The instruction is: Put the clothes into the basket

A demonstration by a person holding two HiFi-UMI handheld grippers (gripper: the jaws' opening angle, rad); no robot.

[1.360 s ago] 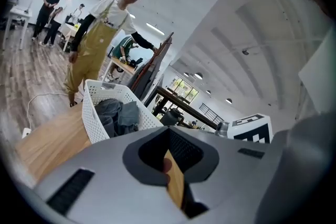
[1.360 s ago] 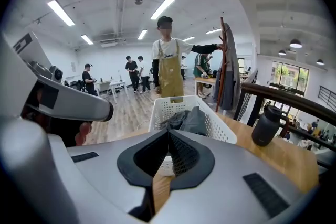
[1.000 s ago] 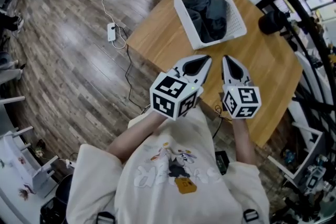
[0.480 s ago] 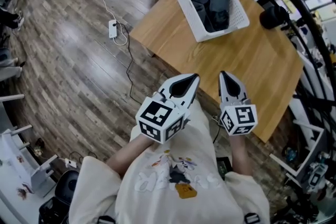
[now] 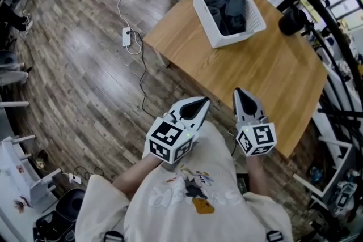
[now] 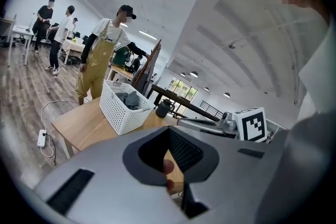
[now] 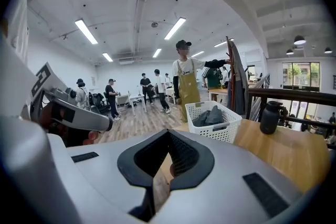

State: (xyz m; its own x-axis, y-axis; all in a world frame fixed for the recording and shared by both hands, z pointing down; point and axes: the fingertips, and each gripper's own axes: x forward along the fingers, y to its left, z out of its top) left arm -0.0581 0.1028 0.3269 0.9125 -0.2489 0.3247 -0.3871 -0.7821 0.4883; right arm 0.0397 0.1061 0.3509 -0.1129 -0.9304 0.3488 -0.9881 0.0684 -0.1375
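A white slatted basket (image 5: pixel 207 17) stands on the far corner of the wooden table (image 5: pixel 255 73), with dark grey clothes (image 5: pixel 229 7) heaped inside. Both grippers are held close to my chest, off the table's near edge. My left gripper (image 5: pixel 202 102) and my right gripper (image 5: pixel 240 92) are both shut and empty, pointing toward the table. The left gripper view shows the basket (image 6: pixel 118 113) and the clothes (image 6: pixel 128 98) beyond the shut jaws. In the right gripper view the basket (image 7: pixel 218 134) sits ahead on the table.
A black jug (image 5: pixel 293 22) stands at the table's right corner beside a dark railing (image 5: pixel 334 65). A person in yellow overalls (image 7: pixel 186 86) stands behind the basket. A power strip (image 5: pixel 128 37) with cables lies on the wooden floor to the left.
Both grippers have drawn back from over the table toward my body, still shut. The basket and table now lie farther from them.
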